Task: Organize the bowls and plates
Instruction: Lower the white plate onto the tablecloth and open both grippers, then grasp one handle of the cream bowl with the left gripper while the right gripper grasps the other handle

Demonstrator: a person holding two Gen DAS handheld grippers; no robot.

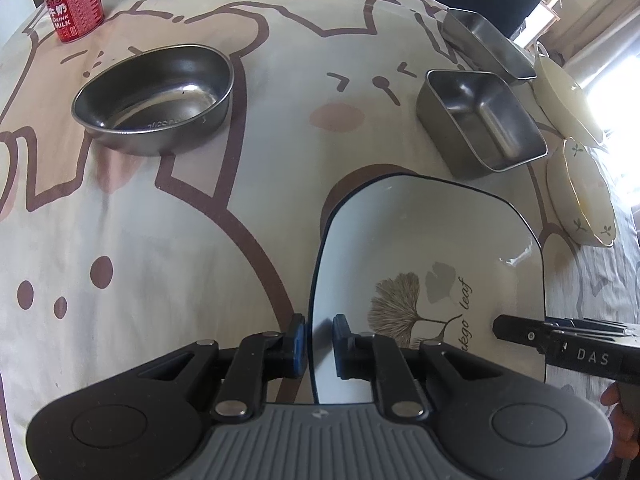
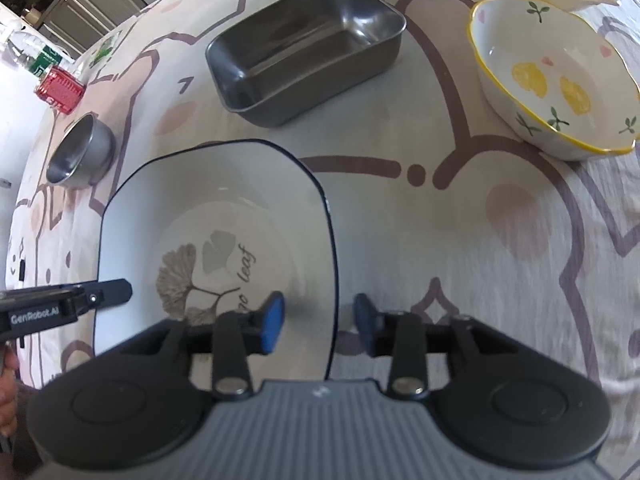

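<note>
A square white plate (image 1: 432,240) with a dark rim and a ginkgo leaf print lies on the cartoon-print cloth (image 1: 160,240), near the cameras. The left gripper (image 1: 319,346) straddles the plate's left rim, one blue pad outside and one inside, with a thin gap showing, so its jaws stand narrowly apart around the rim without pressing it. The right gripper (image 2: 319,322) straddles the right rim with its jaws spread wide, both pads clear of the edge. Farther off sit a steel tray (image 2: 306,52), with a second tray (image 1: 486,40) beyond it. To the far left is an oval steel bowl (image 1: 154,98), and past it a red milk can (image 1: 74,4). To the right stand a flowered bowl (image 2: 556,80) with a yellow rim and, beyond it, a cream dish (image 1: 564,96).
</note>
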